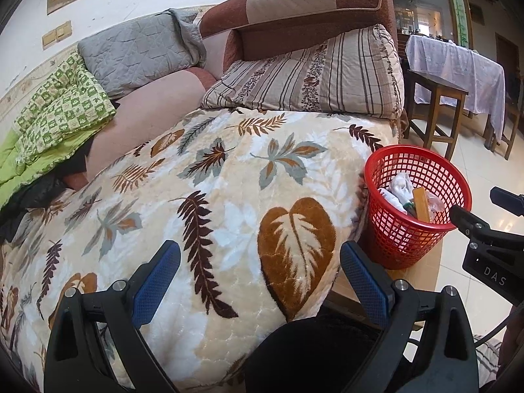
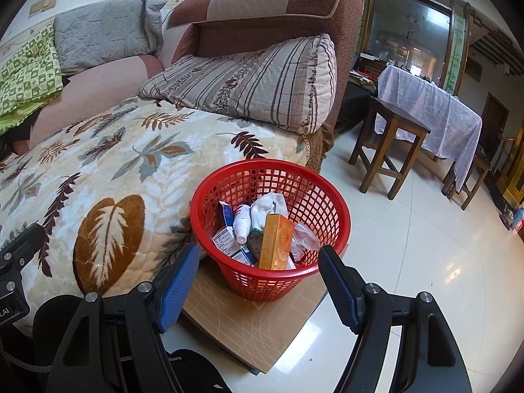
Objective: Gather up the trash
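I see the red mesh basket (image 2: 270, 229) standing on a brown cardboard sheet (image 2: 249, 330) on the pale tiled floor (image 2: 409, 262), just beside the sofa's front edge. Inside it I make out an upright orange box (image 2: 276, 241), a small white bottle (image 2: 241, 222), a wad of white tissue (image 2: 267, 209), a blue-and-white carton (image 2: 226, 240) and some clear plastic wrap (image 2: 303, 237). From the left wrist view the same basket sits at the right, past the sofa's corner.

My right gripper (image 2: 260, 290) hangs in front of the basket with its blue-padded jaws spread wide and nothing between them; the basket's near rim shows in the gap, apart from both pads. My left gripper (image 1: 260, 286) is over the leaf-patterned blanket (image 1: 213, 196), jaws likewise wide apart and holding nothing.

Behind the blanket a striped cushion (image 1: 311, 75) leans against the brown sofa arm (image 1: 311, 6). Further left lie a grey quilted pillow (image 1: 134, 55) and a green checked quilt (image 1: 59, 104). Off to the right stand a wooden stool (image 2: 386, 150) and a table under a pale cloth (image 2: 432, 104).
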Demonstrator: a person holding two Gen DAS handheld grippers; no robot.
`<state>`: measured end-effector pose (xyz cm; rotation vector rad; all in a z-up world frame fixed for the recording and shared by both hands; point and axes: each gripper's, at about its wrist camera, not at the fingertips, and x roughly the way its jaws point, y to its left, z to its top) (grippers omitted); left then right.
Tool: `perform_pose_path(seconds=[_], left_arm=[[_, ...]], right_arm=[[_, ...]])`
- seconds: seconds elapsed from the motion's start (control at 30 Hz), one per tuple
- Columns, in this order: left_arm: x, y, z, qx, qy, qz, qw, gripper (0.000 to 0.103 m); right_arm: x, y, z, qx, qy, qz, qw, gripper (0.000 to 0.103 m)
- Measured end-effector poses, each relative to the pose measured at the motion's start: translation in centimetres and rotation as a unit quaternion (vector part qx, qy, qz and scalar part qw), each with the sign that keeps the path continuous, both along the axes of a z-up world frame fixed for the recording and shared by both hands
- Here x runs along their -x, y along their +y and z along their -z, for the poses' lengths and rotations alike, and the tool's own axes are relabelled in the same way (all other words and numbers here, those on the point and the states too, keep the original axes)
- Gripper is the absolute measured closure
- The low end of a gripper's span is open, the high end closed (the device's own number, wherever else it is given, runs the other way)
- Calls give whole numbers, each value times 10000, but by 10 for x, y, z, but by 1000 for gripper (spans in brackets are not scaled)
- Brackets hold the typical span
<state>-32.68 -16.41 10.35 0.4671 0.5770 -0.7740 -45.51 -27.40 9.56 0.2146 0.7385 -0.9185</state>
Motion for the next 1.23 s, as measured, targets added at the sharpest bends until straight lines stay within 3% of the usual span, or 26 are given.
perform_pose_path(seconds=[0.4,1.23], left_arm=[[1,0,3,-40,38,24,10000,6],[-14,5,9,-25,507,-69,9987,6]], right_arm=[[-2,1,2,-10,30,-11,10000,24],[-6,-2,9,-32,99,-87,9999,24]])
